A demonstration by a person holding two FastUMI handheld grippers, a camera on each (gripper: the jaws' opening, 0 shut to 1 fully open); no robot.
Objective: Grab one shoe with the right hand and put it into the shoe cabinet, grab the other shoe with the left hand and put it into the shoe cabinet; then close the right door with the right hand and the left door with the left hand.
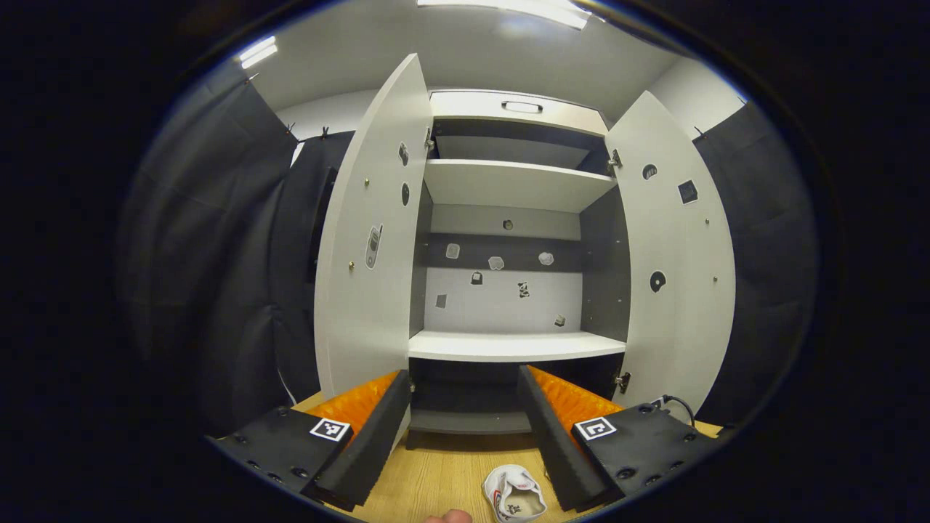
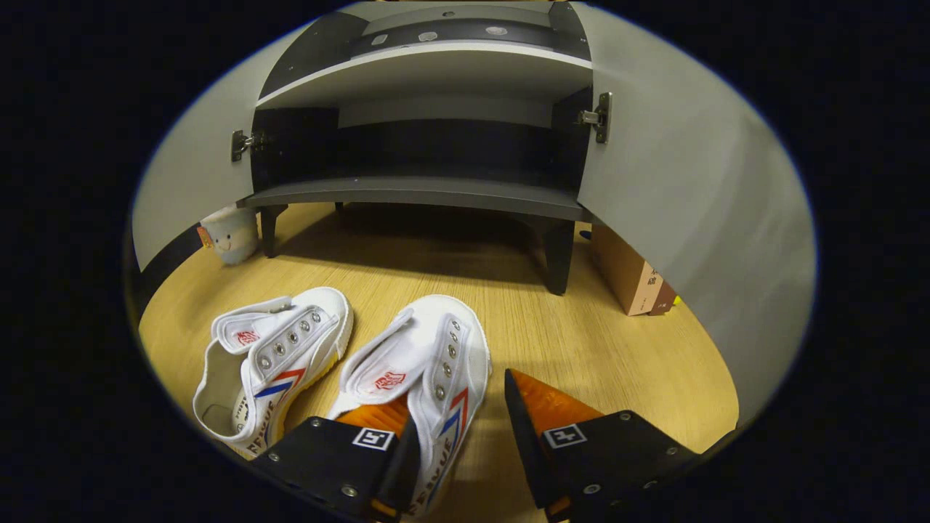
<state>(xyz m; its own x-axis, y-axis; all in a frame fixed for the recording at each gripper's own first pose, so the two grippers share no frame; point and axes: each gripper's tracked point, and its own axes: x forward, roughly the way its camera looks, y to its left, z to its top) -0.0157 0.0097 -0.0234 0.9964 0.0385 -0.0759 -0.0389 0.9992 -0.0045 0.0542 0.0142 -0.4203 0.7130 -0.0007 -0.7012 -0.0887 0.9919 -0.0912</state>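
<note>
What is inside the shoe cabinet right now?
No shoes yet. The shoe cabinet has bare shelves and small stickers on its back wall. Both white shoes sit on the floor. The bottom compartment's back is too dark to see.

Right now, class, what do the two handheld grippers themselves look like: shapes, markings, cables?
The left gripper has two long wedge-shaped fingers on black bolted blocks, each block carrying a square black-and-white marker; a black cable loops behind one block. The right gripper has the same build: black screwed blocks, each with a square marker.
</note>
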